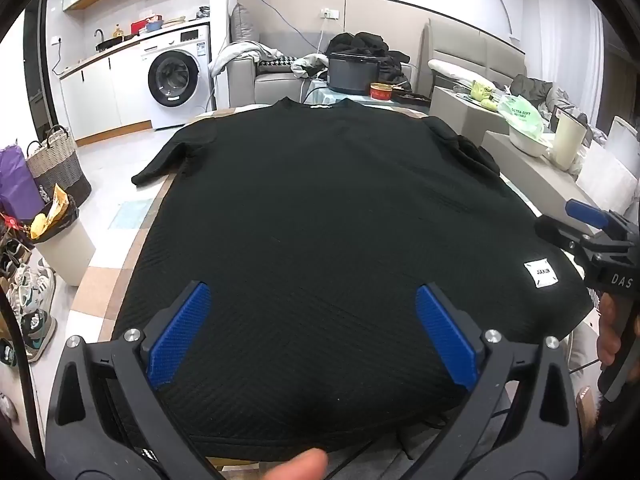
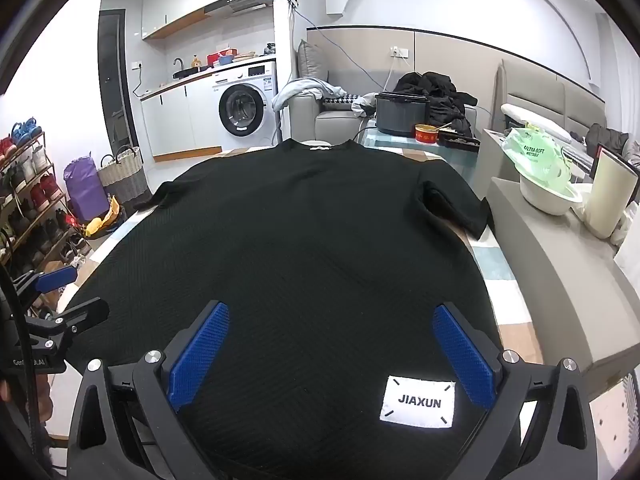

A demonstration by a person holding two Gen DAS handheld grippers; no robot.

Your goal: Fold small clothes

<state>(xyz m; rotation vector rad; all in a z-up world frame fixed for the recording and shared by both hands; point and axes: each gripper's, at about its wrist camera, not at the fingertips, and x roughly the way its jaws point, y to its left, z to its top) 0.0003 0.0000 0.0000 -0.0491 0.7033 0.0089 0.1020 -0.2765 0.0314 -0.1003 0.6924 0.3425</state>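
Black ribbed fabric fills both views: a short-sleeved T-shirt (image 1: 320, 220) lies spread flat on the surface (image 1: 120, 280), neckline at the far end and hem nearest the cameras. It looks laid out this way so it can be folded; no fold has been made yet. One sleeve (image 1: 160, 162) reaches out to the left edge, while the other sleeve (image 2: 452, 204) lies bunched on the right. A white label (image 2: 418, 402) reading JIAXUN sits near the hem on the right.

Both tools hover over the hem, angled downward. The left tool (image 1: 312, 334) has its blue pads (image 1: 180, 336) wide apart, with nothing between them but the cloth lying below. The right tool (image 2: 330, 354) is likewise spread wide, gripping nothing, with the label just inside its right pad. Each seems poised to take a lower corner.

Beyond the neckline stand a dark pot (image 1: 352, 74) and a red tin (image 1: 380, 91), close enough to crowd a fold toward that end. A low side counter on the right holds a white bowl (image 2: 550, 196) with a green bag. Behind are a washing machine (image 1: 176, 76) and a sofa.
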